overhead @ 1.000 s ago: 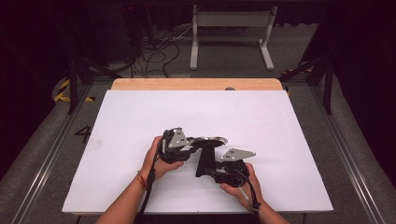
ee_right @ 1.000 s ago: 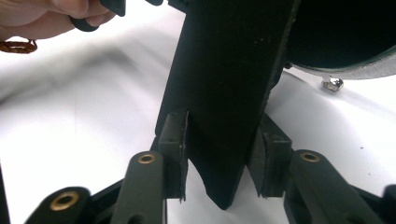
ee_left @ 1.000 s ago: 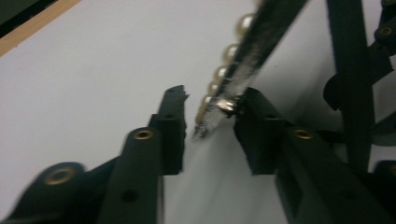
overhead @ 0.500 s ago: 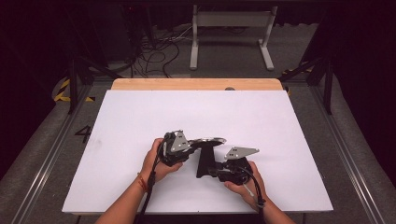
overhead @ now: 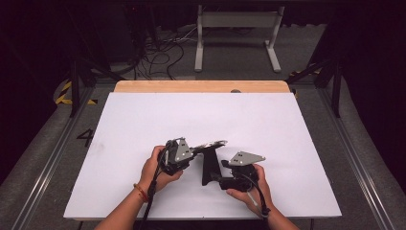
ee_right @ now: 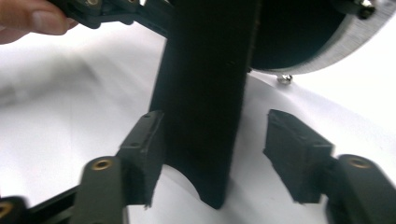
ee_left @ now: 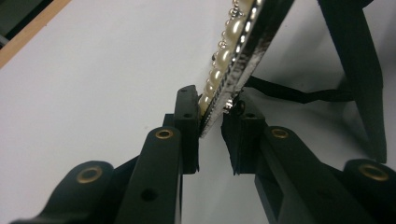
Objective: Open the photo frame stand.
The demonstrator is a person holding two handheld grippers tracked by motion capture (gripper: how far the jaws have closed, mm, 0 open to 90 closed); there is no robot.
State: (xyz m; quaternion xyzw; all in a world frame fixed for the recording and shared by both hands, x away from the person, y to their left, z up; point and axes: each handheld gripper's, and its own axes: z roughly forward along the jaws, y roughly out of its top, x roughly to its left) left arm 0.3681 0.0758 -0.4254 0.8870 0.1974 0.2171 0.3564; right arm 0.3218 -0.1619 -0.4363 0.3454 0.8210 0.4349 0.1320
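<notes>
We log the left gripper [overhead: 194,154] at the near middle of the white desk [overhead: 143,120], its jaws clamped on the rim of a pearl-edged picture frame [ee_left: 233,51]; they have just been closing further on it, and in the left gripper view the edge sits pinched between the two pads, with the pearl row against the left pad. From that grip the frame [overhead: 210,144] runs right and a little away from us, held tilted off the desk rather than flat. Its black easel stand [overhead: 208,165] hangs from the back, long axis pointing toward the near edge of the desk, foot apparently at or close to the surface; we cannot tell whether it touches. Just right of the stand sits the right gripper [overhead: 221,179], aimed leftward at it. Its jaws have just been opening and now stand apart: in the right gripper view the stand [ee_right: 205,102] rises between them, close against the left pad with a clear gap to the right pad, so nothing is pinched there. We judge the coming move turns on this: the stand lies between the right jaws, crosswise to their closing line, so the right hand is nearer. Open desk lies to the right and beyond; the near edge is close.
</notes>
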